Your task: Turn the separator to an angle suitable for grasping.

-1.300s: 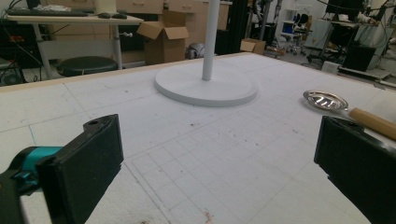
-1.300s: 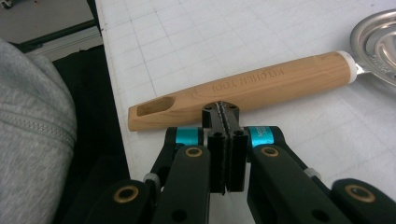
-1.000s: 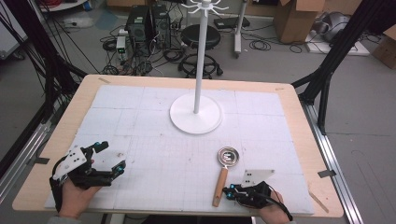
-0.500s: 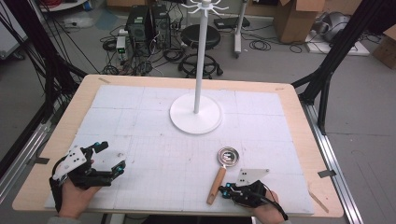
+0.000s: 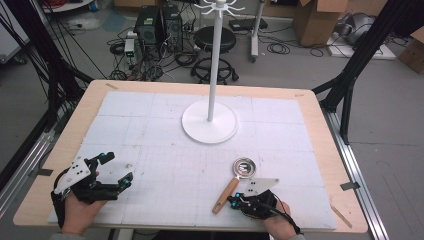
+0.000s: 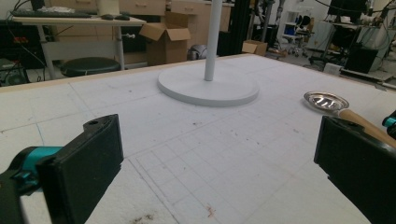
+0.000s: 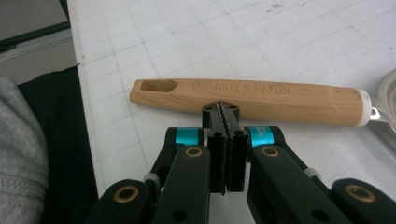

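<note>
A kitchen utensil lies near the table's front: a small round metal bowl (image 5: 244, 166) on a light wooden handle (image 5: 226, 194). My right gripper (image 5: 230, 200) is shut with nothing between its jaws. Its closed tips (image 7: 220, 109) sit right at the side of the wooden handle (image 7: 261, 100), which lies crosswise before them, hanging hole to the left. My left gripper (image 5: 118, 167) rests at the front left, open wide and empty. In the left gripper view its jaws frame bare table (image 6: 219, 163), with the metal bowl (image 6: 325, 100) far right.
A white stand with a round base (image 5: 209, 122) and a tall pole with hooks on top rises at the table's middle back. White gridded foam covers the wooden tabletop (image 5: 320, 150). Beyond the far edge are a stool, cables and boxes on the floor.
The free end of the wooden handle has swung to the left, and my right gripper has shifted slightly left with it. The left gripper has stayed put.
</note>
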Action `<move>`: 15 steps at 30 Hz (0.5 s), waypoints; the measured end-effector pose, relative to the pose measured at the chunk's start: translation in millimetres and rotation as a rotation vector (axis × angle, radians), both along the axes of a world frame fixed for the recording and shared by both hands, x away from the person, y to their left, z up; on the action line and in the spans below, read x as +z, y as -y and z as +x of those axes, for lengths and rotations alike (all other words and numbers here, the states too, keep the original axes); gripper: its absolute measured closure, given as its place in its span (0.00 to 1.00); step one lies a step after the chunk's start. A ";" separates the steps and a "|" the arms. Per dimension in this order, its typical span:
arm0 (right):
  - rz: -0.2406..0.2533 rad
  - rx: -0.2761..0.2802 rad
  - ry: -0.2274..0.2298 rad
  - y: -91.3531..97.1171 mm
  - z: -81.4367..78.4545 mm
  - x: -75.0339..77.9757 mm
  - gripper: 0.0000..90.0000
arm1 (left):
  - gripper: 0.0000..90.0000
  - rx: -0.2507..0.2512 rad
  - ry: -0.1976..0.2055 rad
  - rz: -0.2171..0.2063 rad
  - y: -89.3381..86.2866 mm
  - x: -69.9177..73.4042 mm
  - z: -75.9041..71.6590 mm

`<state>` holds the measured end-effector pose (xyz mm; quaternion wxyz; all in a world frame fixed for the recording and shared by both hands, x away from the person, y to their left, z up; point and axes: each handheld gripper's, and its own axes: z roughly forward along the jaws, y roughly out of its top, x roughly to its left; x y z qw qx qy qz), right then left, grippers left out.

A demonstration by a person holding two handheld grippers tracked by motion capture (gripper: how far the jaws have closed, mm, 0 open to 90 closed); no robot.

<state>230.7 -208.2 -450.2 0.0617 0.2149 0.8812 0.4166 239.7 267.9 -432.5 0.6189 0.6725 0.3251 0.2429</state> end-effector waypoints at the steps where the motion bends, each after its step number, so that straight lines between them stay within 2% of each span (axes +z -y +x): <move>1: 0.000 -0.001 0.008 -1.0 1.1 -0.2 1.00 | 0.02 -0.001 -0.001 -0.001 -0.1 0.0 -0.2; 15: -0.006 -0.012 0.017 -11.7 5.3 0.0 1.00 | 0.02 -0.002 0.002 0.006 -0.4 0.3 -0.5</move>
